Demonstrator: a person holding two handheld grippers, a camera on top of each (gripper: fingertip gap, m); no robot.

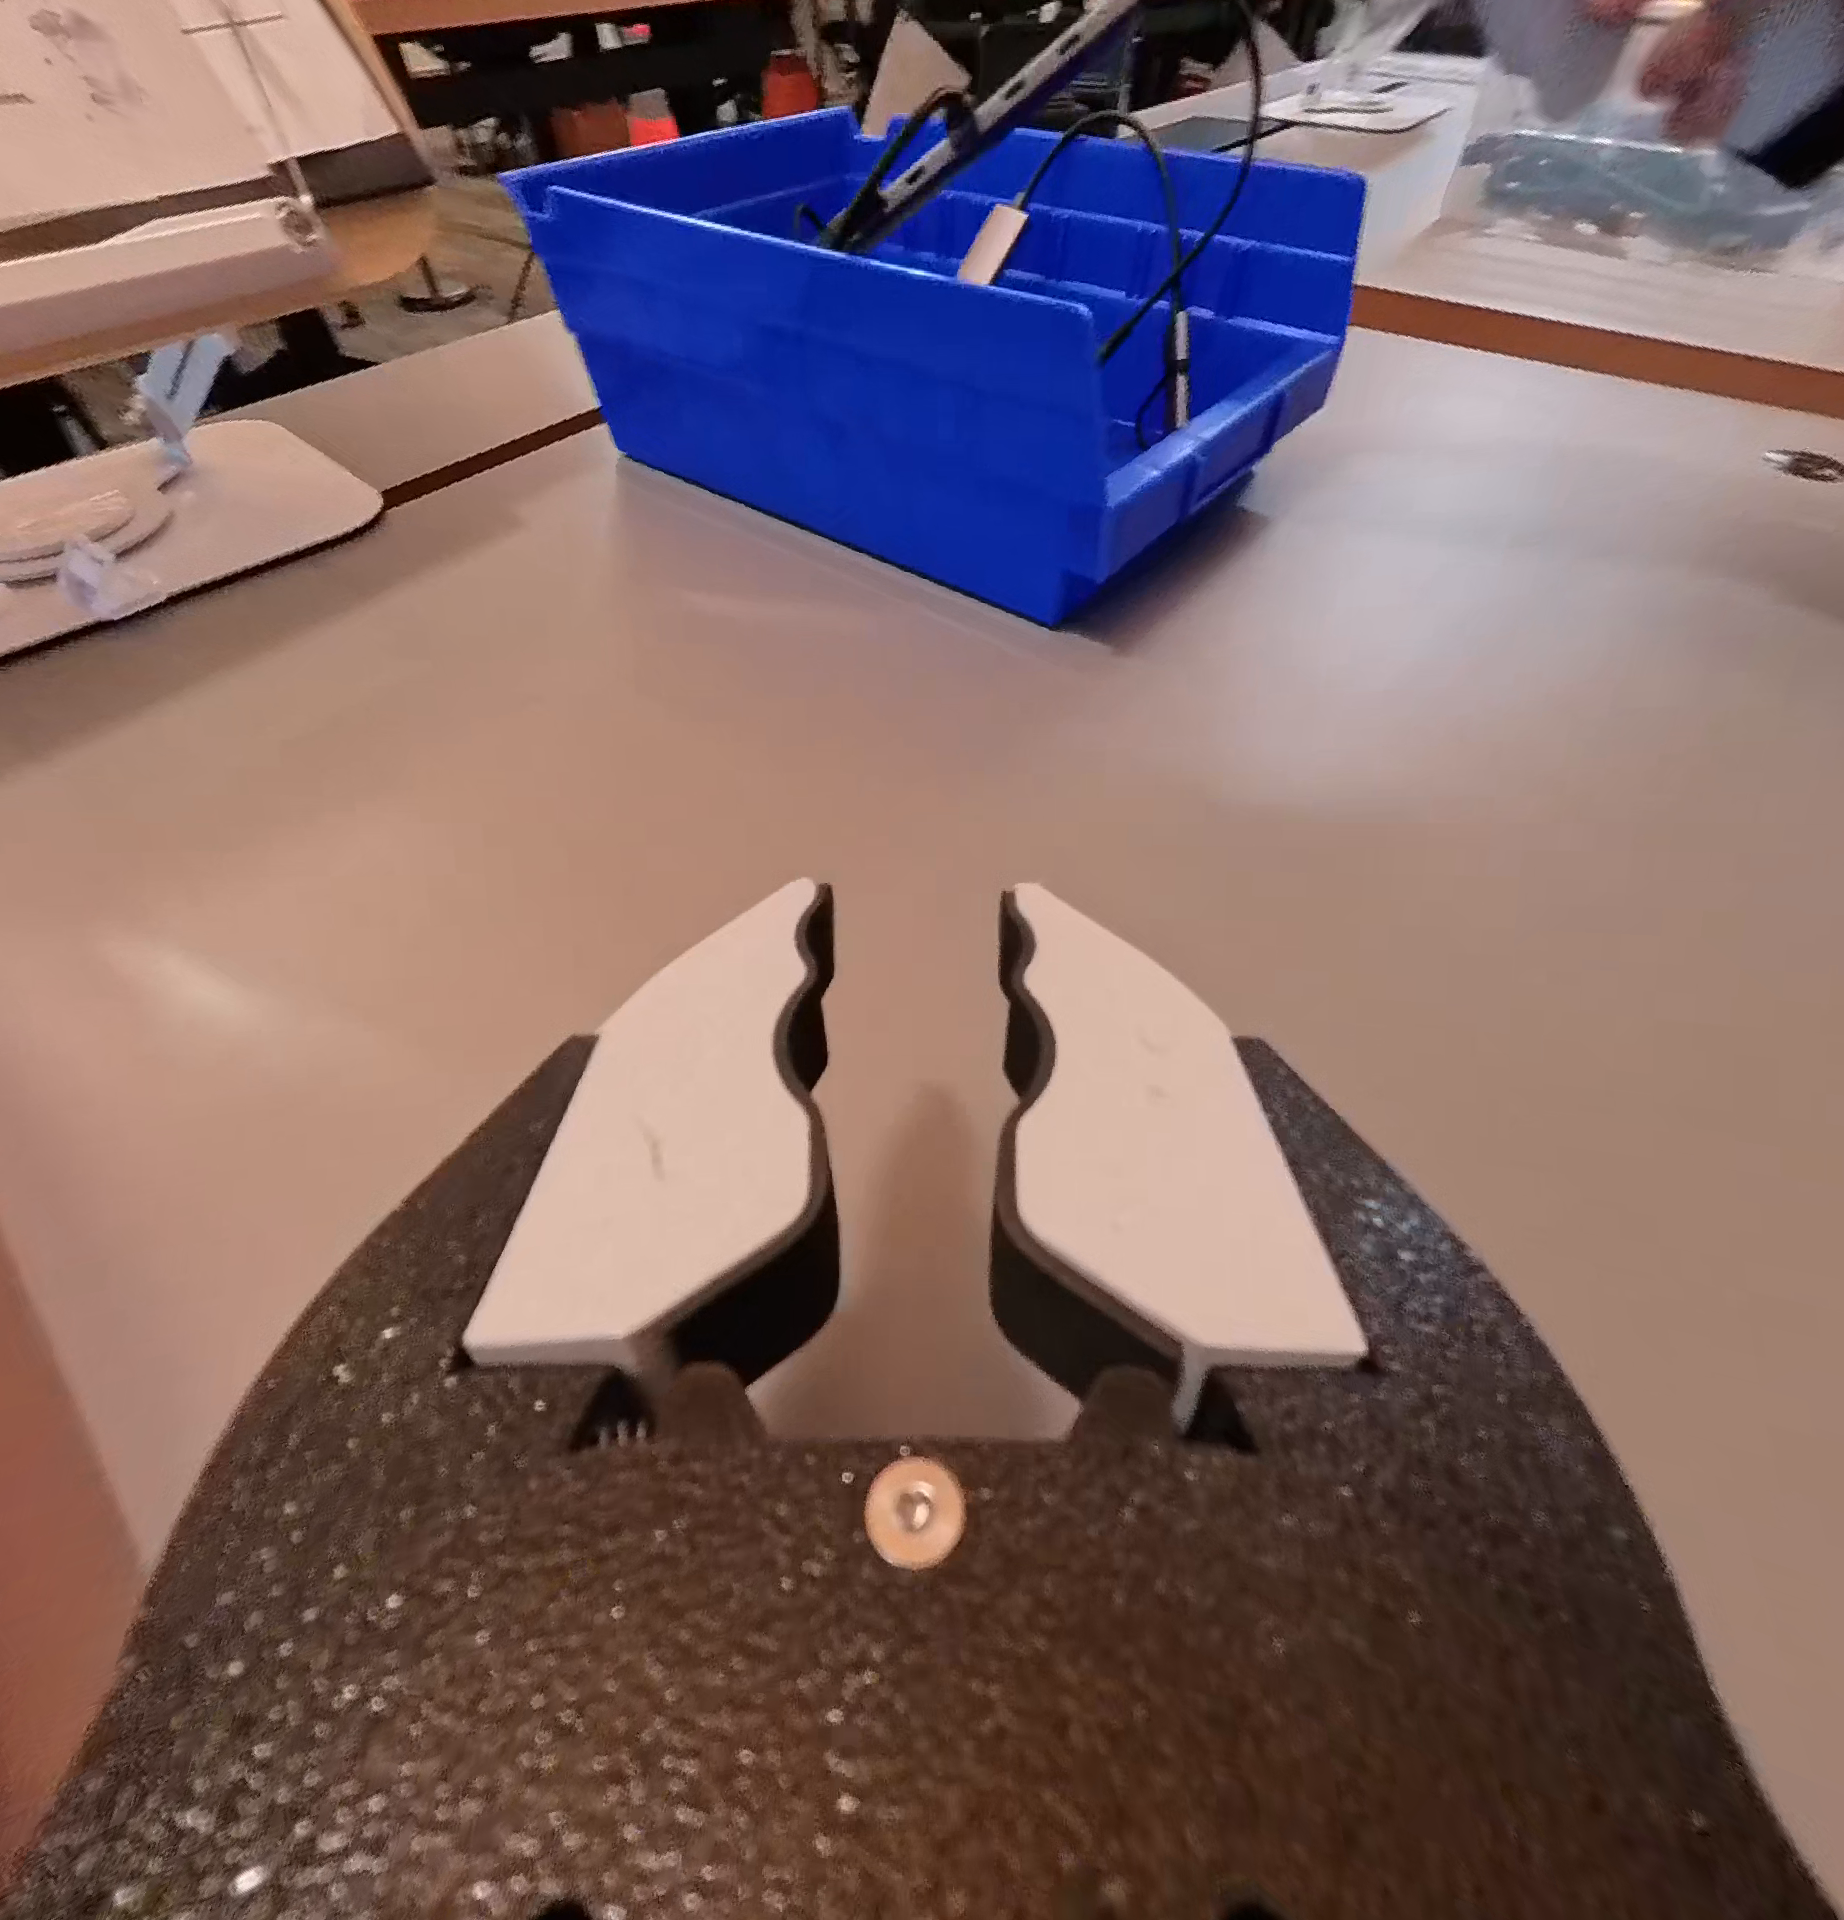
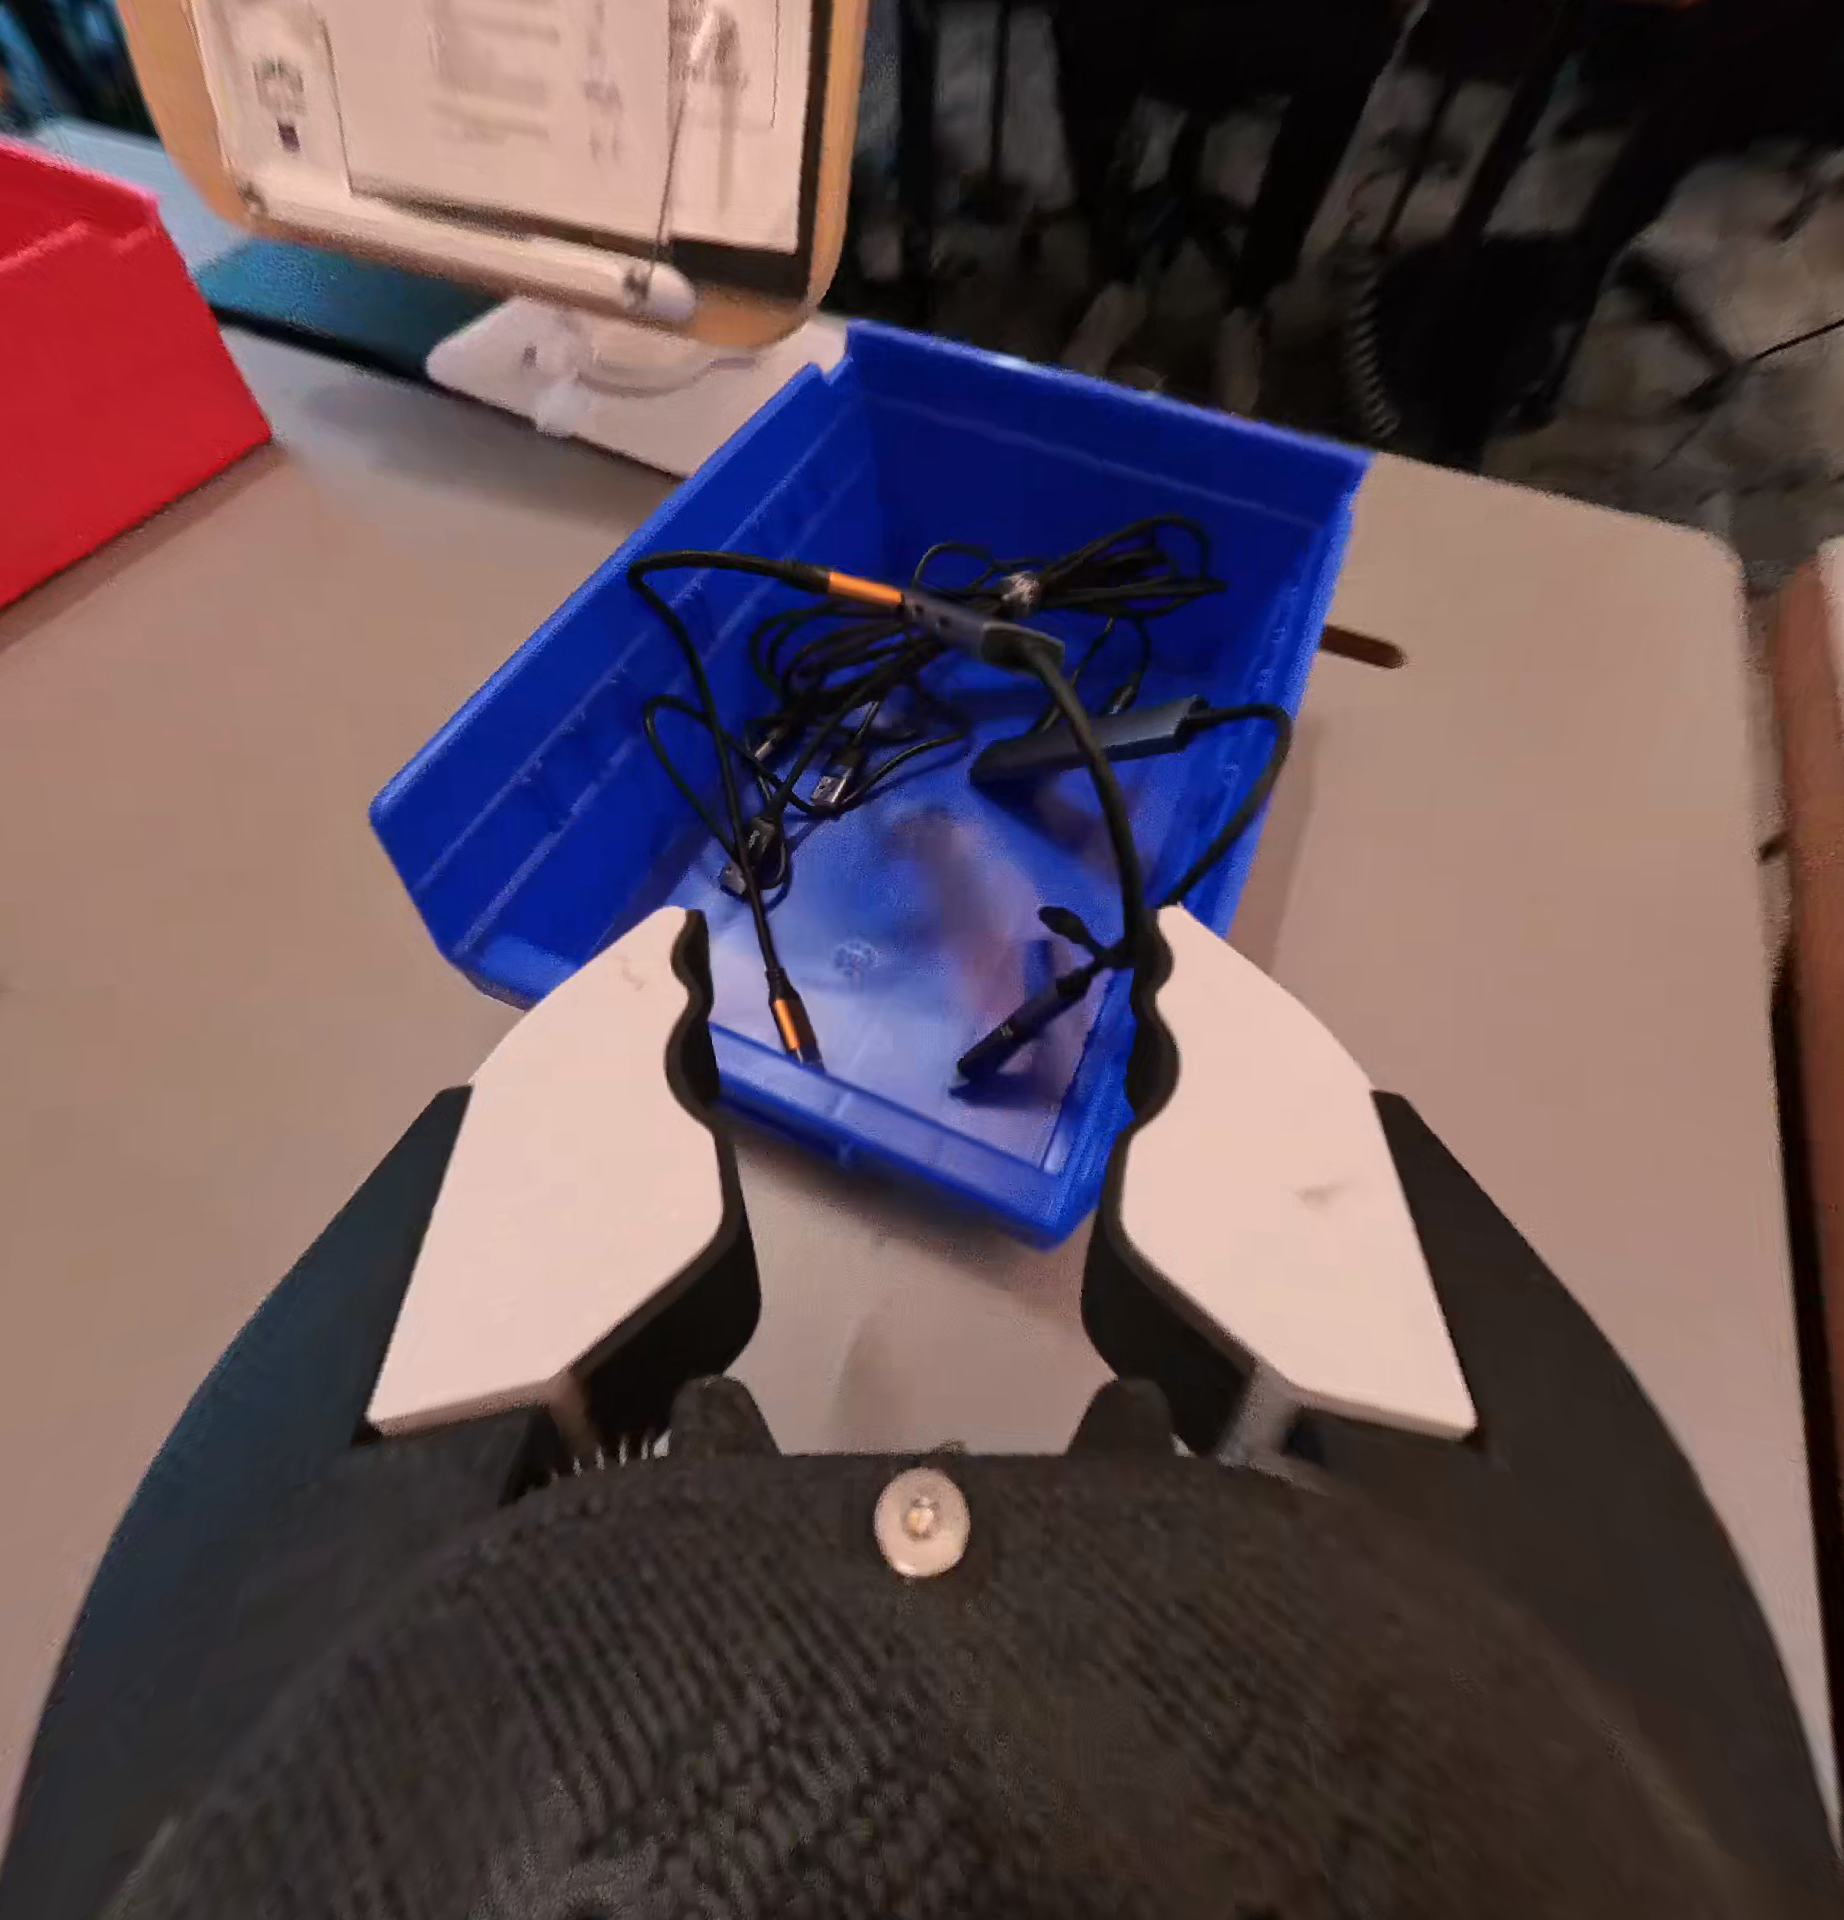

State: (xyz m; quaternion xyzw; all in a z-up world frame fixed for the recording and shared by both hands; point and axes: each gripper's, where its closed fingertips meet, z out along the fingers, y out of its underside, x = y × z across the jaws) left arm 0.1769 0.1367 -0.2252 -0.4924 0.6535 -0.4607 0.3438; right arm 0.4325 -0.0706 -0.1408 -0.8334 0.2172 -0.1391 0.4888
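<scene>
My left gripper [image 1: 916, 904] is open and empty, held low over the grey table [image 1: 1365, 831]. A blue bin [image 1: 845, 416] stands ahead of it. A slim grey device [image 1: 1001, 125] with black cables sticks up out of the bin. My right gripper [image 2: 928, 935] is wide open and empty, over the near end of the same blue bin [image 2: 544, 790]. A tangle of black cables [image 2: 845, 665] lies in that bin, with an orange-banded plug [image 2: 788, 1018] between my fingers. One black cable [image 2: 1100, 790] arcs down right by the right fingertip; I cannot tell if they touch.
A red bin [image 2: 66, 395] stands at the left. A white document stand [image 2: 544, 156] is behind the blue bin and also shows in the left wrist view [image 1: 118, 156], next to a flat white base [image 1: 222, 499]. A blurred hand [image 1: 1707, 73] is at the far right.
</scene>
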